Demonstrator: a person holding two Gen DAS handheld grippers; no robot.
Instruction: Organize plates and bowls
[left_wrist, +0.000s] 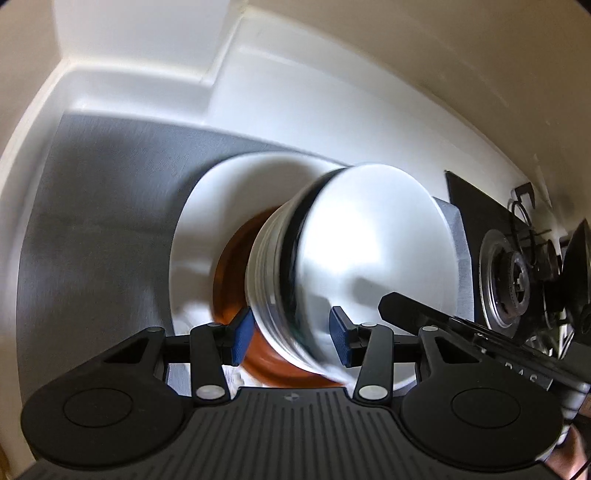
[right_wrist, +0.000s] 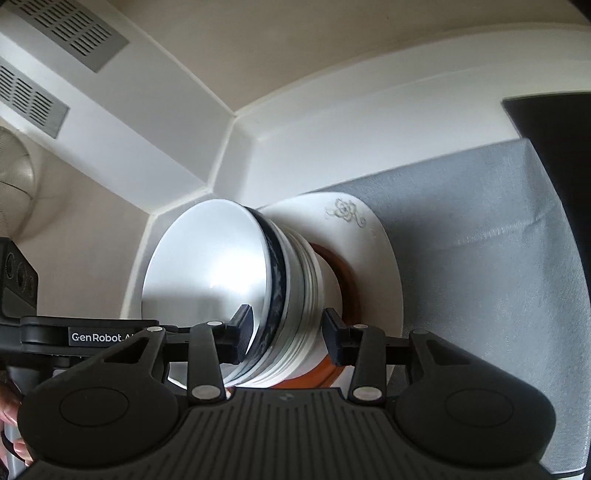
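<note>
A stack of nested white bowls (left_wrist: 332, 266), one with a dark rim, stands on an orange-brown plate (left_wrist: 236, 258) that lies on a large white plate (left_wrist: 192, 240). My left gripper (left_wrist: 291, 334) is open, its blue pads on either side of the stack's edge without touching it. In the right wrist view the same bowl stack (right_wrist: 251, 280) sits on the orange plate (right_wrist: 347, 280) and the white plate (right_wrist: 380, 258), which has a floral mark. My right gripper (right_wrist: 288, 332) is open and straddles the bowl rims from the opposite side.
The dishes rest on a grey mat (left_wrist: 96, 206) on a white counter that meets a white wall corner (right_wrist: 229, 122). A gas hob burner (left_wrist: 513, 277) is at the right in the left wrist view. The other gripper's body (right_wrist: 55, 332) shows at the left in the right wrist view.
</note>
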